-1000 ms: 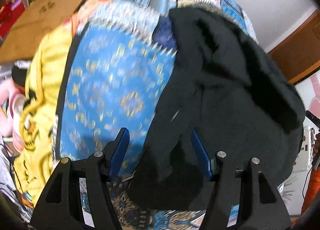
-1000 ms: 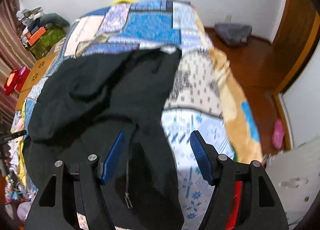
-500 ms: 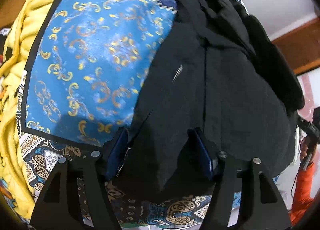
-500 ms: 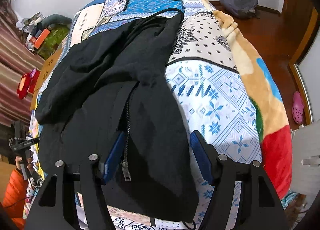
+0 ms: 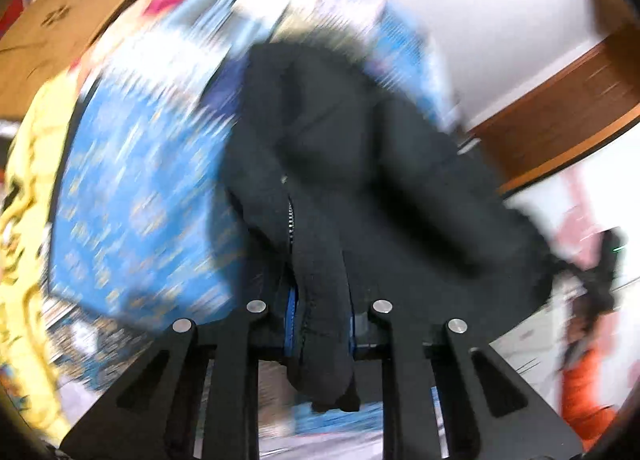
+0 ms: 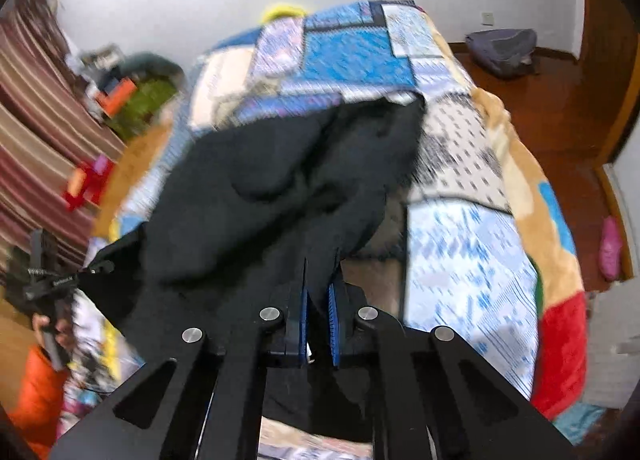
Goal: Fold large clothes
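A black zip-up jacket (image 6: 288, 180) lies crumpled across a bed covered by a patchwork quilt (image 6: 460, 236) of blue, white and tan squares. The right gripper (image 6: 318, 300), black with blue pads, is clamped on a fold of the jacket's near edge. A wooden floor (image 6: 560, 108) lies beyond the bed, with striped curtains (image 6: 36, 132) at left.

The jacket (image 6: 280, 188) lies on the bed (image 6: 460, 244), running from 12 o'clock down to both claws. The left claw (image 5: 320, 320) pinches its edge at 6 o'clock; the right claw (image 6: 318, 316) likewise.
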Available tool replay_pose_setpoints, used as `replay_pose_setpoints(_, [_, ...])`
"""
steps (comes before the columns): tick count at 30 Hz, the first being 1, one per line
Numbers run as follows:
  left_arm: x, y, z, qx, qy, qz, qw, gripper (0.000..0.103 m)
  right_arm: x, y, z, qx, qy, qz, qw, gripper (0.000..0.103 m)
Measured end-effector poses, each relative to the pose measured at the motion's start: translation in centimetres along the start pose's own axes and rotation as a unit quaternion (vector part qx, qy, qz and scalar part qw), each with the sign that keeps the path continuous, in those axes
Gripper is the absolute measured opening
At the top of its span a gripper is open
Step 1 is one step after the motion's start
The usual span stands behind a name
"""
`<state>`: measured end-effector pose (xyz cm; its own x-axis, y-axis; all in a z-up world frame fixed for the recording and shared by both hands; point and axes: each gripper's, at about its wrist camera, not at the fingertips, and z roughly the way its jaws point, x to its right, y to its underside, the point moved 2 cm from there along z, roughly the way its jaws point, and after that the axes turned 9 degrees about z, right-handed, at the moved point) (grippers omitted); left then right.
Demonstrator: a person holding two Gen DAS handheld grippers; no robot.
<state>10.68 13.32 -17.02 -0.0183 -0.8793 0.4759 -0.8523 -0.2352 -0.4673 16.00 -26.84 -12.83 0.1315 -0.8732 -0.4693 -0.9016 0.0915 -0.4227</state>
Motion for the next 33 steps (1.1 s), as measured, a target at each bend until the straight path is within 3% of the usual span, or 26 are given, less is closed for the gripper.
replay_pose_setpoints(2, [2.4, -2.3, -1.5, 0.043, 0.028, 0.012, 0.9986, 0.018, -0.7, -1.6, 0.4, 0.006, -0.023, 0.010, 1.000, 0.007])
replay_pose_setpoints(8, [4.5, -9.7, -2.8, 0.091, 0.062, 0.025, 0.9936, 0.017, -1.6, -6.7, 1.5, 0.030, -0.059, 0.032, 0.997, 0.006])
replay_pose_setpoints(12, [1.0, -15.4, -2.2, 0.118, 0.030, -0.010, 0.9925, 0.017, -0.3, -10.1, 2.1, 0.058, -0.063, 0.062, 0.994, 0.006])
replay_pose_setpoints(14, [-1.0, -17.3, -1.6, 0.126, -0.022, -0.024, 0.9915, 0.017, 1.0, -11.8, 2.8, 0.066, -0.062, 0.091, 0.992, 0.006])
replay_pose_setpoints(17, [-3.8, -18.7, 1.8, 0.116, -0.093, -0.021, 0.9886, 0.017, 3.4, -13.3, 4.5, 0.071, -0.050, 0.136, 0.987, 0.006])
replay_pose_setpoints(24, [-8.4, -19.6, 8.0, 0.070, -0.144, -0.020, 0.9869, 0.017, 6.8, -15.5, 8.9, 0.051, -0.031, 0.162, 0.985, 0.006])
replay_pose_setpoints(26, [-9.2, -19.8, 9.3, 0.060, -0.147, -0.020, 0.9871, 0.017, 7.1, -16.1, 10.3, 0.042, -0.019, 0.151, 0.987, 0.006])
replay_pose_setpoints(33, [-9.8, -19.8, 12.3, 0.011, -0.174, -0.006, 0.9847, 0.018, 4.8, -16.1, 13.5, 0.017, 0.103, 0.050, 0.993, 0.006])
